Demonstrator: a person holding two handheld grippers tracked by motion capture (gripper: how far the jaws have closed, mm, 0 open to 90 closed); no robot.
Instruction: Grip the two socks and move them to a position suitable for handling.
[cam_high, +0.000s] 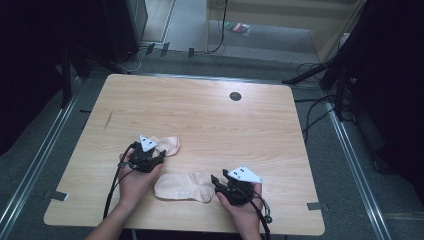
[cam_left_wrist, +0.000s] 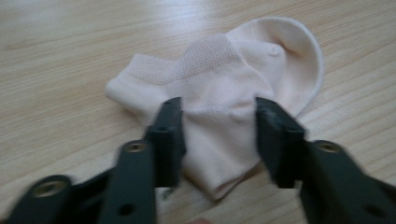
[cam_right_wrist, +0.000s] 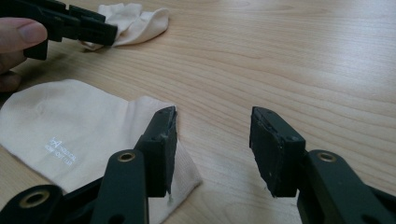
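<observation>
Two pale socks (cam_high: 182, 186) near table's (cam_high: 200, 110) front edge, left gripper (cam_left_wrist: 219, 109) straddling one, right gripper (cam_right_wrist: 212, 126) spread.

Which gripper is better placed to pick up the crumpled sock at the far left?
Left. The left gripper already has the crumpled sock between its jaws, while the right gripper is open beside the flat sock.
</observation>
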